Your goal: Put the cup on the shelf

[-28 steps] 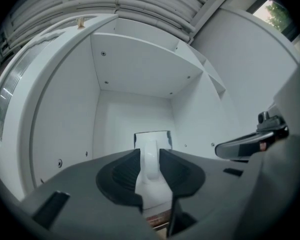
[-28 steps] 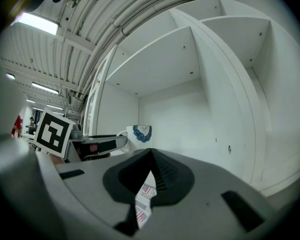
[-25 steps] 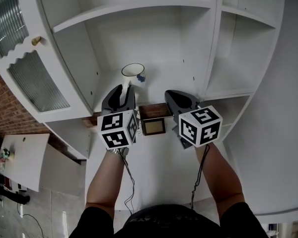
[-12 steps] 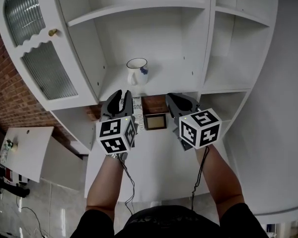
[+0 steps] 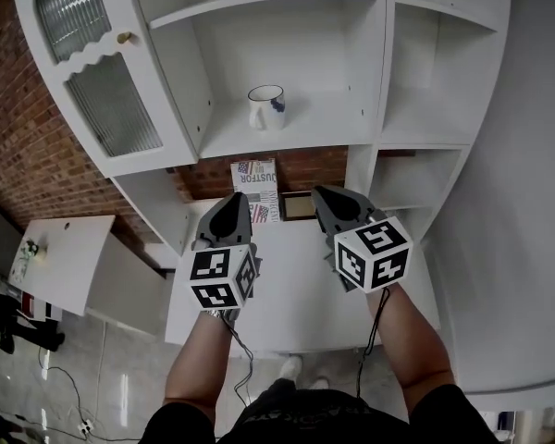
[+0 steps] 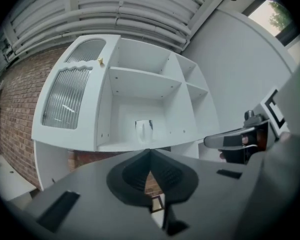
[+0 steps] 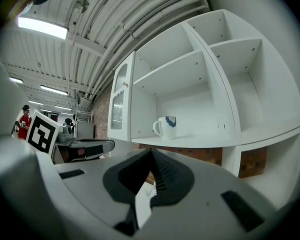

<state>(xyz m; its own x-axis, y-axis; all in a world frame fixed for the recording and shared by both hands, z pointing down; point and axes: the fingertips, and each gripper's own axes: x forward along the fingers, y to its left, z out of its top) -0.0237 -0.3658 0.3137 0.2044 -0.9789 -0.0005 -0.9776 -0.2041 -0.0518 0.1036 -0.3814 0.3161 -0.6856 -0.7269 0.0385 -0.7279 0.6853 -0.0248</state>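
Observation:
A white cup (image 5: pixel 266 106) with a blue mark stands upright on the middle shelf (image 5: pixel 305 132) of the white cabinet, its handle to the left. It also shows in the left gripper view (image 6: pixel 144 130) and the right gripper view (image 7: pixel 166 127). My left gripper (image 5: pixel 233 202) is well back from the shelf, over the counter. Its jaws have just been closing and now meet with nothing between them (image 6: pixel 150 151). My right gripper (image 5: pixel 324 194) is level beside it, also shut and empty (image 7: pixel 151 151). Neither gripper touches the cup.
An open cabinet door (image 5: pixel 102 91) with ribbed glass and a brass knob juts out at the left. A flag-printed card (image 5: pixel 256 188) and a small picture frame (image 5: pixel 299 206) lean against the brick back wall above the white counter (image 5: pixel 296 289). Side shelves (image 5: pixel 425 118) stand at the right.
Both grippers have drawn back from the shelf toward the person. The left jaws, open around the cup a second ago, have left it standing on the shelf and closed.

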